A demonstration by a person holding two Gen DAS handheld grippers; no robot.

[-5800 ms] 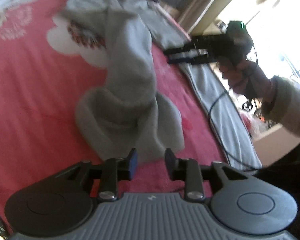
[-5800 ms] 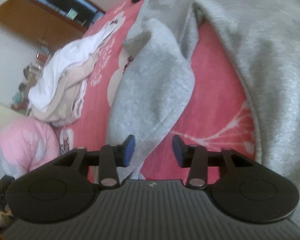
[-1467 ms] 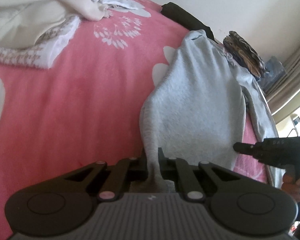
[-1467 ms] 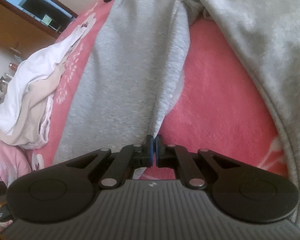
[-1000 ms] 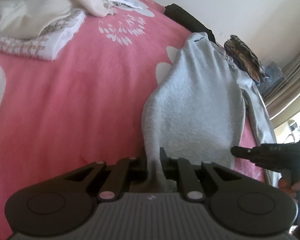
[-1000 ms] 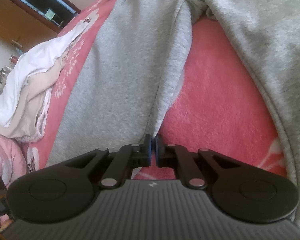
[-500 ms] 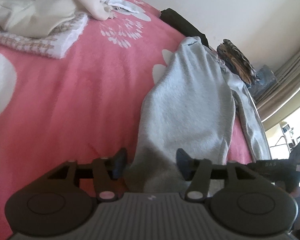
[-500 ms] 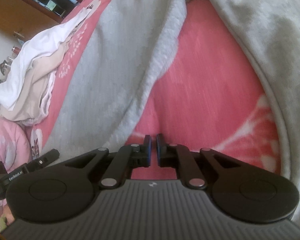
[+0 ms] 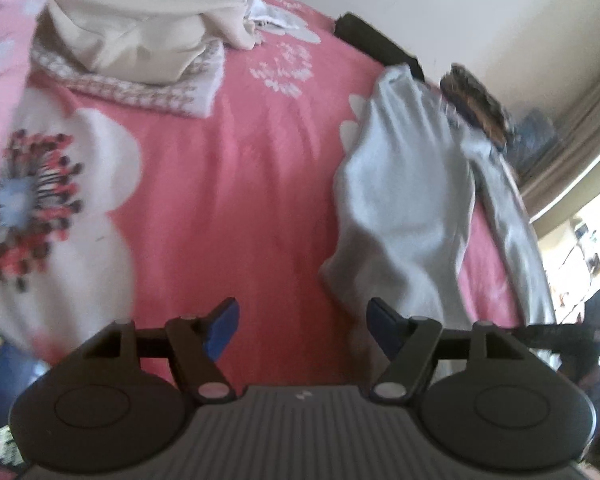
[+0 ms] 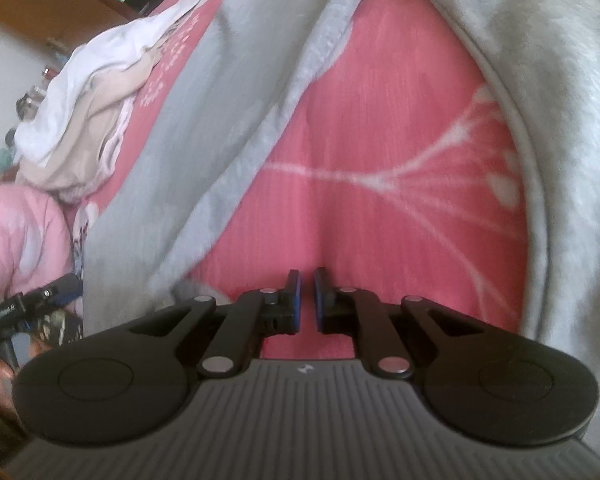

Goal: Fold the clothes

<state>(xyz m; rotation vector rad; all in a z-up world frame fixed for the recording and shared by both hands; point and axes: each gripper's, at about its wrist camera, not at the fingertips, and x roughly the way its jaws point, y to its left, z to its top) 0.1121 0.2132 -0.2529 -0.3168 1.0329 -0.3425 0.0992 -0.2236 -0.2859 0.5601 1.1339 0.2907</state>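
A grey sweatshirt-like garment (image 9: 412, 200) lies stretched out on the pink flowered bedspread (image 9: 228, 200). My left gripper (image 9: 302, 326) is open and empty, just left of the garment's near end. In the right wrist view the same grey garment (image 10: 236, 104) runs up the left, and another grey part of it (image 10: 560, 80) curves down the right. My right gripper (image 10: 305, 300) is nearly closed with a thin gap and holds nothing, over bare bedspread (image 10: 380, 152) between the two grey parts.
A pile of white and beige clothes (image 9: 140, 28) lies at the far left of the bed, also in the right wrist view (image 10: 84, 112). A dark object (image 9: 376, 42) and a brown patterned item (image 9: 476, 108) sit at the far edge. A pink quilt (image 10: 20, 236) lies left.
Both grippers have let go of the grey garment. The left jaws opened wide and drew back left; the right gripper pulled off the cloth and parted slightly.
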